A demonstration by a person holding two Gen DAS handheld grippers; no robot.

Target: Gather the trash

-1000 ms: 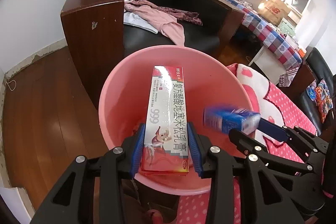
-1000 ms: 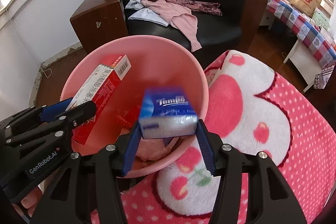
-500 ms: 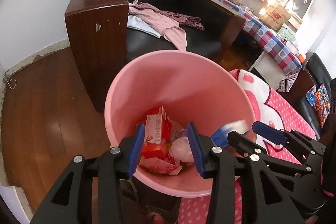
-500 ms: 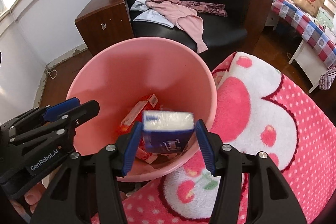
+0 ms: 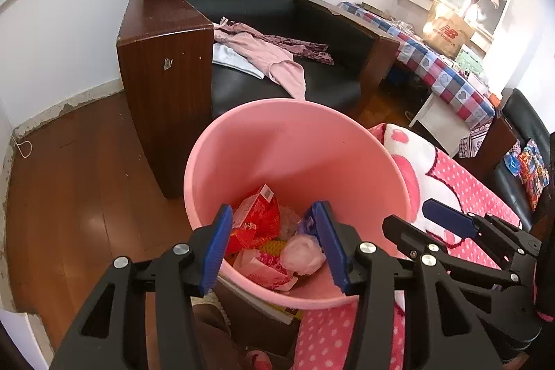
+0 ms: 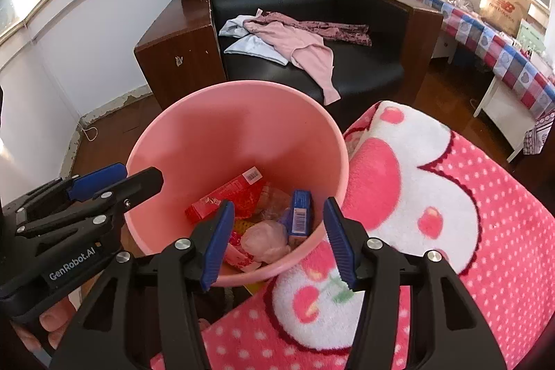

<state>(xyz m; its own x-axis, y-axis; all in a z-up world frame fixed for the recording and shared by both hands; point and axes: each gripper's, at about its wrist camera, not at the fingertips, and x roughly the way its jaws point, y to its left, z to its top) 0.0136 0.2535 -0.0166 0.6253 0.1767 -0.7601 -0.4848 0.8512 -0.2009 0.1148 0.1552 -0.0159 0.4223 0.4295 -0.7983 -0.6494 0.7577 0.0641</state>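
Note:
A pink bucket (image 5: 298, 141) (image 6: 239, 123) stands on the floor beside the bed. Inside it lie a red box (image 5: 256, 214) (image 6: 222, 196), a blue tissue pack (image 6: 298, 214) (image 5: 308, 224), a crumpled pink wad (image 5: 303, 254) (image 6: 265, 240) and other wrappers. My left gripper (image 5: 274, 245) is open and empty over the bucket's near rim. My right gripper (image 6: 277, 241) is open and empty over the bucket's near right rim. Each gripper shows in the other's view, the right one (image 5: 416, 224) and the left one (image 6: 131, 175).
A pink and white fleece blanket (image 6: 433, 196) (image 5: 461, 196) covers the bed on the right. A black armchair (image 6: 312, 33) with wooden sides (image 5: 163, 75) holds clothes (image 6: 295, 40) behind the bucket. A checked-cloth table (image 5: 447, 75) stands far right. Wooden floor (image 5: 69, 179) lies left.
Both grippers opened. The red box fell from the left gripper and the blue tissue pack fell from the right gripper into the bucket. Both grippers rose slightly.

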